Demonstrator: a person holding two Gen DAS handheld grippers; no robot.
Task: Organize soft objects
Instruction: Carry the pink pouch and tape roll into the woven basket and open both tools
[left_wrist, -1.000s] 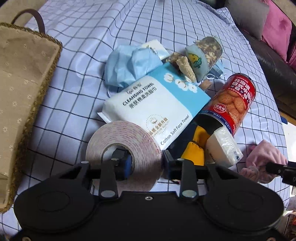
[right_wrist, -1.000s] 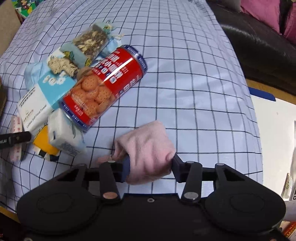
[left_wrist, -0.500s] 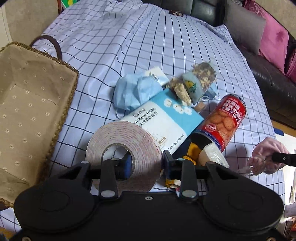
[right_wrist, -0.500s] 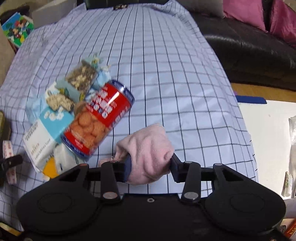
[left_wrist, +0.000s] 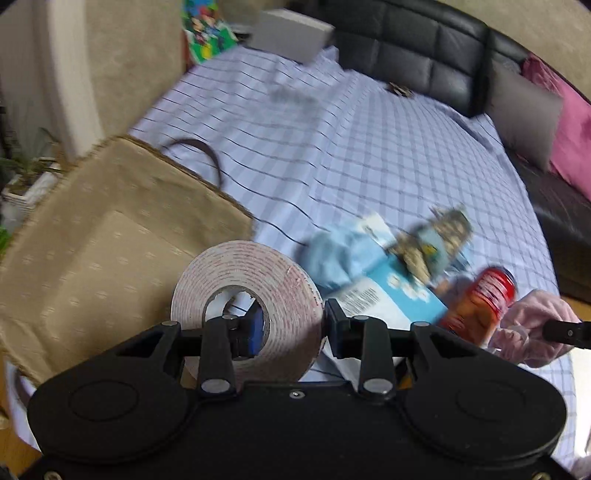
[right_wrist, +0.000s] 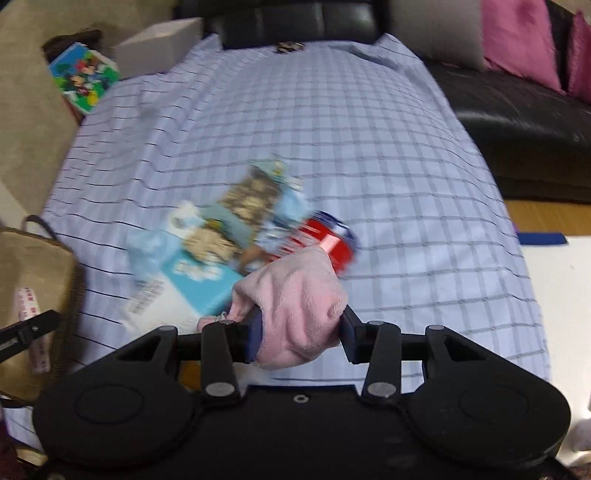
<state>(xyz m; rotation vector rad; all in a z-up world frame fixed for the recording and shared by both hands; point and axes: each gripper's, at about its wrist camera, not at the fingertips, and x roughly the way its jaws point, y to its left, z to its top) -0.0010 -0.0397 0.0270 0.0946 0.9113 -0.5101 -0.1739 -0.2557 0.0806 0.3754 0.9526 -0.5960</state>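
My left gripper (left_wrist: 291, 325) is shut on a roll of white foam tape (left_wrist: 288, 291), one finger through its core, lifted beside the beige lined basket (left_wrist: 96, 236). My right gripper (right_wrist: 301, 326) is shut on a pink fleece cloth (right_wrist: 295, 295), held above the checked bedspread (right_wrist: 332, 129). That cloth (left_wrist: 532, 325) and a right finger show at the right edge of the left wrist view. The tape (right_wrist: 31, 314) and basket (right_wrist: 33, 273) appear at the left of the right wrist view.
A blurred pile lies on the spread: a blue face mask (left_wrist: 332, 258), a cleansing towel pack (left_wrist: 391, 299), a patterned pouch (left_wrist: 439, 236) and a red biscuit can (left_wrist: 484, 299). A black sofa (right_wrist: 517, 122) with pink cushions (right_wrist: 517, 40) runs along the right.
Both grippers have risen with their loads, and more of the bed and basket shows. The left one with the tape has come closer to the basket. The pile now looks farther away.
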